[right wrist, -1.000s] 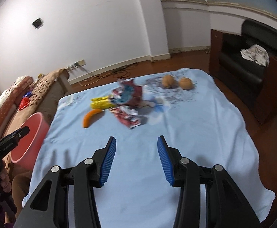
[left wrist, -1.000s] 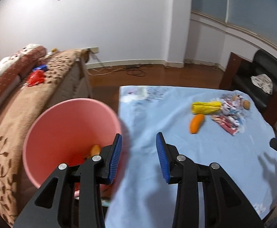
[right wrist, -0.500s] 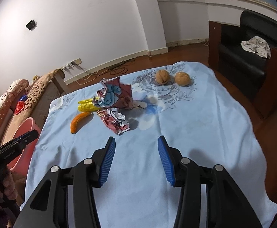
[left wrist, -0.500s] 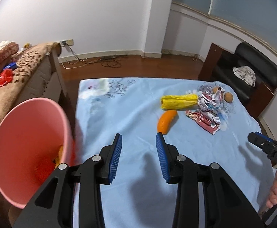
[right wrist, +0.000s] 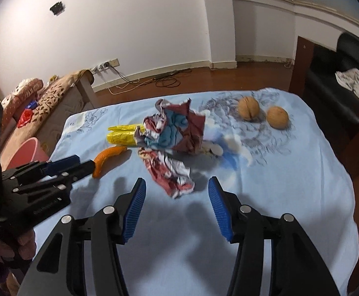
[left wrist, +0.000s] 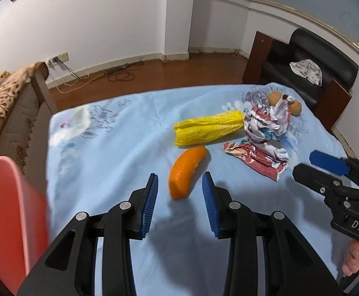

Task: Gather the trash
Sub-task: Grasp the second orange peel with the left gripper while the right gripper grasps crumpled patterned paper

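An orange peel (left wrist: 186, 170) lies on the light blue tablecloth (left wrist: 105, 160). My left gripper (left wrist: 179, 180) hovers open just over its near end, pads not touching. Behind the peel are a yellow bag (left wrist: 209, 128), a big crumpled paper (left wrist: 268, 123) and a smaller red-white crumpled wrapper (right wrist: 172, 172). My right gripper (right wrist: 177, 182) hangs above that wrapper's near end with its jaws opening and nothing gripped. The pink bin (left wrist: 9, 209) stands off the table's left edge.
Two brown walnuts (right wrist: 248, 108) sit at the table's far right. A sofa with a brown patterned cover (left wrist: 7, 103) is left of the bin. A black armchair (left wrist: 315, 79) with a cloth stands beyond the right edge. Cables lie on the wooden floor.
My left gripper swung from above the pink bin rightward over the table to the orange peel. My right gripper came forward and down toward the crumpled wrapper, and its jaws widened.
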Available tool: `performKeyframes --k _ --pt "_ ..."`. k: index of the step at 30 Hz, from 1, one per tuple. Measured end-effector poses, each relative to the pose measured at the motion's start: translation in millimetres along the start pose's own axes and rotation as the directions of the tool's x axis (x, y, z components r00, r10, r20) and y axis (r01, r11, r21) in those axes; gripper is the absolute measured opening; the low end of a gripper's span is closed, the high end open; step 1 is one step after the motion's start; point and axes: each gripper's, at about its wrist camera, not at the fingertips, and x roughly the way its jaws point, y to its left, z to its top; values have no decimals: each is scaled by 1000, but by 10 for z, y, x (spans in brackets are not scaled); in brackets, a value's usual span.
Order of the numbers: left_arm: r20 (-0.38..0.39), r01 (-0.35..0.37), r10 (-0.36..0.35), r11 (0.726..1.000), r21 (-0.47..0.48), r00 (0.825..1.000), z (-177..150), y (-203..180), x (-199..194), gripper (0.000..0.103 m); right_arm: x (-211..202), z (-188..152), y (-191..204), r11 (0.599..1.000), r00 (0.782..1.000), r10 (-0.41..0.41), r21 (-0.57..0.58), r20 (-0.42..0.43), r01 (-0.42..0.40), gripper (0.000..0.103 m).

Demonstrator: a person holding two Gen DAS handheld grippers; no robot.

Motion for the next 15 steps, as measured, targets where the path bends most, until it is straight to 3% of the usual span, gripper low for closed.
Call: performKeyframes --k 8,10,15 --pt "-14 7 -7 999 -31 1000 19 -30 220 36 290 110 10 999 999 -9 -53 -41 7 52" --pt "-7 2 -2 1000 -29 1000 10 -41 225 23 357 94 26 998 998 -10 -66 -56 6 52" --pt "-2 -1 1 1000 -23 1000 -32 -62 209 18 460 25 84 996 996 -6 -90 -90 -2 24"
